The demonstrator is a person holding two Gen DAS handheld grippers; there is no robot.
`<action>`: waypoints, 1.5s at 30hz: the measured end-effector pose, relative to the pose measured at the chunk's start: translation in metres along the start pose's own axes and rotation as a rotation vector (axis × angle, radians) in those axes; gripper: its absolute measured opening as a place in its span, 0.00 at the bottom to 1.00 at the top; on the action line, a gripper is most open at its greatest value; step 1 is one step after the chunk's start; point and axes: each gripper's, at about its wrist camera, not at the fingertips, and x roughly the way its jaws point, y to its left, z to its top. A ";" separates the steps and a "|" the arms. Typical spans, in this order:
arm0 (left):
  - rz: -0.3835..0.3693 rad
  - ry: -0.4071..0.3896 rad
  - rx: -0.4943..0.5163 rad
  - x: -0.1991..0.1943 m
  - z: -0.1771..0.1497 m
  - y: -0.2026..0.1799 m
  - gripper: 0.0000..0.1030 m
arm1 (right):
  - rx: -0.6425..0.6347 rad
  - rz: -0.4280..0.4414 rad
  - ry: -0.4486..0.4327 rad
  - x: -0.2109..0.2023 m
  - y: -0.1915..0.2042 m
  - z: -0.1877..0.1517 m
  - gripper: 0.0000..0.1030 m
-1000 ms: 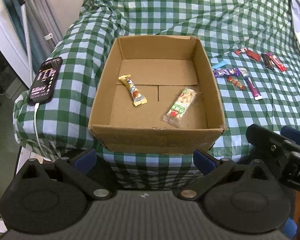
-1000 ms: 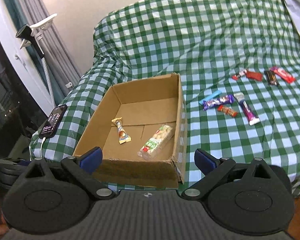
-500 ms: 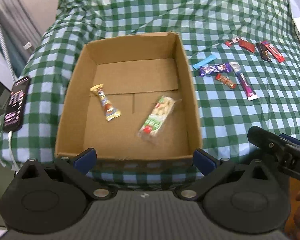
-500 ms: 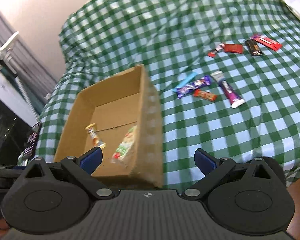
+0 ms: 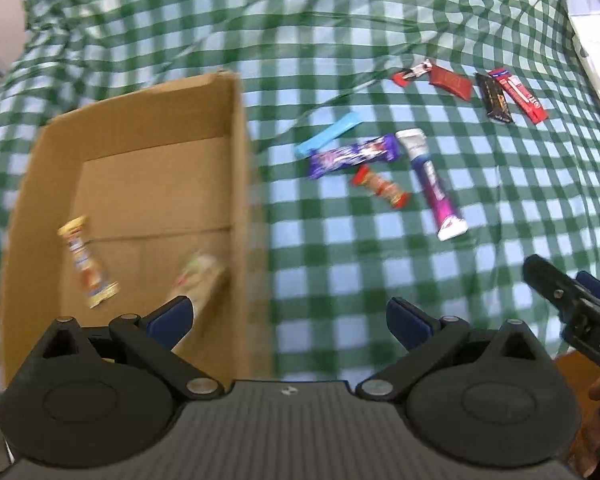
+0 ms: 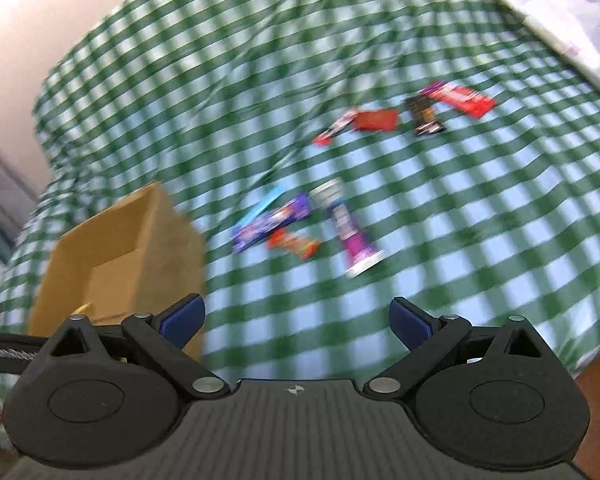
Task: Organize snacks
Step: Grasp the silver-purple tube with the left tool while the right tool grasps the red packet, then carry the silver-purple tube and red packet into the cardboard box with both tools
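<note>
Both sets of tongs spread wide and holding nothing: left gripper (image 5: 288, 312) and right gripper (image 6: 298, 314). Ahead of them on the green checked cloth (image 5: 340, 20), scattered wrapped snack bars (image 5: 354, 156); ahead-left, open brown cardboard box (image 5: 236, 208) holding a yellow-wrapped bar (image 5: 86, 264) and blurred pale packet (image 5: 200, 276).

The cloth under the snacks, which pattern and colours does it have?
Green, white and pale blue checks on the cloth; the left wrist view shows it best.

Both grippers (image 5: 288, 316) (image 6: 298, 316): black ribbed bodies, round discs, silver screws, blue fingertip pads (image 5: 172, 314), white lettering.
</note>
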 end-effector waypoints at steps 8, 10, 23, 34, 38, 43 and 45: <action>-0.147 0.039 0.011 0.066 0.075 -0.086 1.00 | -0.085 -0.197 -0.163 0.053 -0.090 0.076 0.95; -0.167 0.060 0.020 0.089 0.089 -0.110 1.00 | -0.121 -0.239 -0.192 0.074 -0.115 0.100 0.95; -0.227 0.134 0.016 0.199 0.126 -0.147 1.00 | -0.339 -0.359 -0.108 0.257 -0.208 0.193 0.98; -0.170 0.085 0.056 0.197 0.126 -0.153 0.27 | -0.298 -0.264 -0.093 0.295 -0.231 0.219 0.88; -0.223 0.109 0.043 0.187 0.121 -0.143 0.18 | -0.336 -0.235 -0.128 0.282 -0.221 0.201 0.45; -0.258 0.041 0.100 0.147 0.092 -0.133 0.17 | -0.209 -0.260 -0.120 0.242 -0.219 0.170 0.27; -0.269 0.020 0.105 0.126 0.080 -0.123 0.17 | -0.155 -0.259 -0.126 0.224 -0.219 0.158 0.24</action>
